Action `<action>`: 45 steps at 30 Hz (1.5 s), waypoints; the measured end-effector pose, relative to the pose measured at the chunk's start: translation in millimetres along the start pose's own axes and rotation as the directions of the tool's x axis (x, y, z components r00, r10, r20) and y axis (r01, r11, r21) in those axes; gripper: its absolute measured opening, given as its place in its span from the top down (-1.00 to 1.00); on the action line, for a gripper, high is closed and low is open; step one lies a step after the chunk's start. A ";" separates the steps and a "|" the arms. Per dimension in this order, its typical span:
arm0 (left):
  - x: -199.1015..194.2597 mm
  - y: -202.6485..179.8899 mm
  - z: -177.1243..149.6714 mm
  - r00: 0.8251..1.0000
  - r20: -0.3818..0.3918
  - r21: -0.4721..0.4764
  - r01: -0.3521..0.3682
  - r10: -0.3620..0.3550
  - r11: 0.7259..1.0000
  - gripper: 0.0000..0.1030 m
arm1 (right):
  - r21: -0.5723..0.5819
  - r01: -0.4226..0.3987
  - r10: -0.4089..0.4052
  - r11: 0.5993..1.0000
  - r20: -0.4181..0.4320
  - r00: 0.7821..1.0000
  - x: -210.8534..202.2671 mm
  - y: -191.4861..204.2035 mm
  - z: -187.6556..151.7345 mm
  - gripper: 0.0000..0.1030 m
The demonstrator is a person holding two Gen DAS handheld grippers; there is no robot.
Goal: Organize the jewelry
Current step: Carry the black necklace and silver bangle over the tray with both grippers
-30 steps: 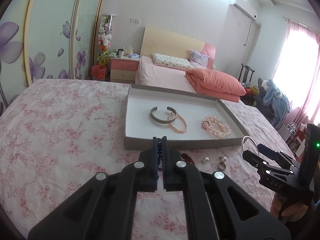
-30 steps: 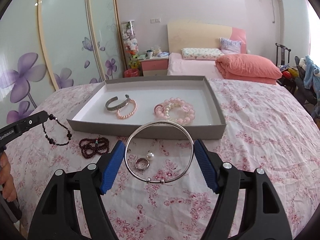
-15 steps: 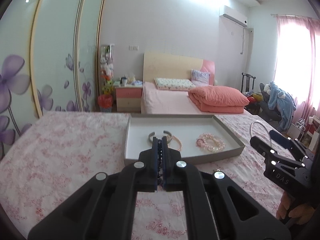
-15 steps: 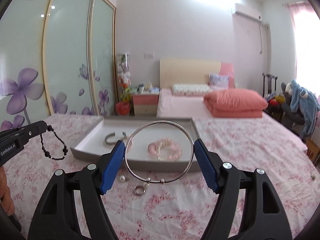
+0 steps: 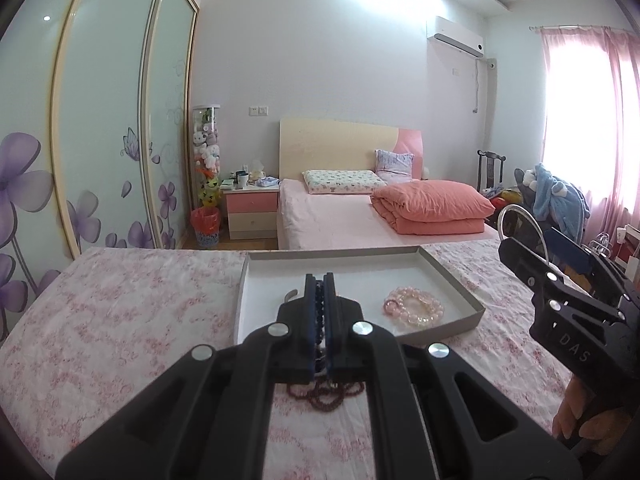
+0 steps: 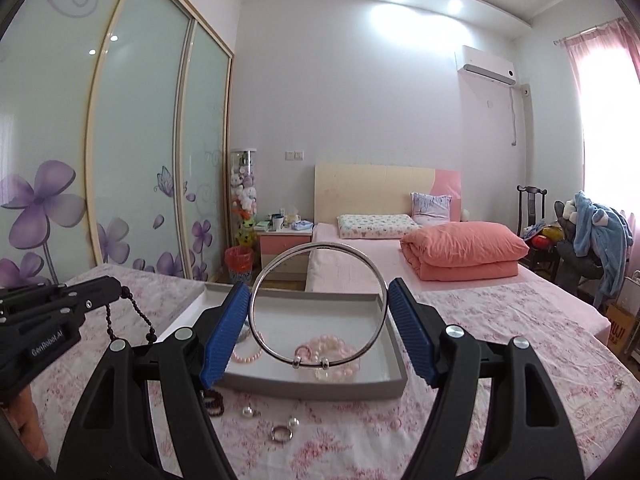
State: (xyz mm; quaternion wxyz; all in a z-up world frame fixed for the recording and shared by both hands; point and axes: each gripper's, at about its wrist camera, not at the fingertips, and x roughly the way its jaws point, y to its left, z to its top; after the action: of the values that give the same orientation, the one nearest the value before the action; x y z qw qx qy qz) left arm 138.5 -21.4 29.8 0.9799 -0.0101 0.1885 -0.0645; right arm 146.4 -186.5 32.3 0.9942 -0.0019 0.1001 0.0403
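While your right gripper (image 6: 319,334) clamps the thin round silver bangle (image 6: 319,305) upright above the shallow grey cardboard tray (image 6: 320,388), your left gripper (image 5: 319,320) is pinched tight on the dark beaded strand (image 6: 132,316), dangling left of the tray.

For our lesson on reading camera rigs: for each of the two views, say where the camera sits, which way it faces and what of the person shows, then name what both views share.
Left wrist: on the left tongs, shut on a dark bead string; faces the grey tray; fingers at lower right.
Right wrist: on the right tongs, holding a silver bangle; faces the same tray; a hand at lower left.
Shared: tray, pink bead bracelet, far bed.
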 end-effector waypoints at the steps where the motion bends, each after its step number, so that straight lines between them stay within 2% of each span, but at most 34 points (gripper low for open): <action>1: 3.9 -0.1 1.9 1.000 0.002 -0.001 -0.003 0.003 1.000 0.91 | 0.001 0.002 -0.002 1.000 0.002 1.000 1.3 0.6 0.3 -0.39; 10: 46.3 2.7 12.5 1.000 -0.005 -0.018 -0.015 0.015 1.000 0.91 | 0.023 0.023 -0.024 0.999 0.013 1.000 29.4 -3.2 8.7 -0.39; 14: 74.3 5.0 14.3 0.999 -0.032 -0.019 -0.013 0.012 1.000 0.91 | 0.030 -0.003 0.005 1.000 -0.047 0.999 56.7 -3.5 7.7 -0.39; 18: 109.8 8.6 13.0 0.995 -0.096 -0.029 0.003 -0.006 1.000 0.91 | 0.054 -0.027 0.035 0.998 -0.140 0.990 86.5 -4.0 0.8 -0.39; 23: 144.5 15.7 5.5 0.985 -0.171 -0.048 0.010 -0.018 0.999 0.91 | 0.116 -0.044 0.073 0.992 -0.264 0.962 118.4 -9.5 -14.5 -0.39; 28: 166.9 20.6 -4.1 0.971 -0.238 -0.064 0.020 -0.034 0.998 0.91 | 0.147 -0.060 0.111 0.987 -0.371 0.922 141.5 -8.4 -27.9 -0.39; 36: 188.7 24.6 -9.7 0.947 -0.315 -0.091 0.044 -0.071 0.995 0.87 | 0.190 -0.054 0.137 0.980 -0.453 0.881 156.4 -12.6 -33.8 -0.40; 39: 188.6 30.4 -8.9 0.944 -0.321 -0.128 0.038 -0.078 0.991 0.80 | 0.221 -0.055 0.152 0.974 -0.450 0.880 157.6 -17.6 -30.6 -0.40; 45: 179.5 46.8 -1.0 0.949 -0.309 -0.186 0.010 -0.068 0.982 0.71 | 0.239 -0.040 0.140 0.970 -0.417 0.898 143.4 -30.2 -21.2 -0.40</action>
State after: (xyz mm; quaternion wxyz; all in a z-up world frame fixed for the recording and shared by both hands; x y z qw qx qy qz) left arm 309.1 1.6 -39.3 0.9309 -0.0931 0.3469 -0.0671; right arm 284.8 -205.5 -17.2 0.9381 0.1063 0.3213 0.0735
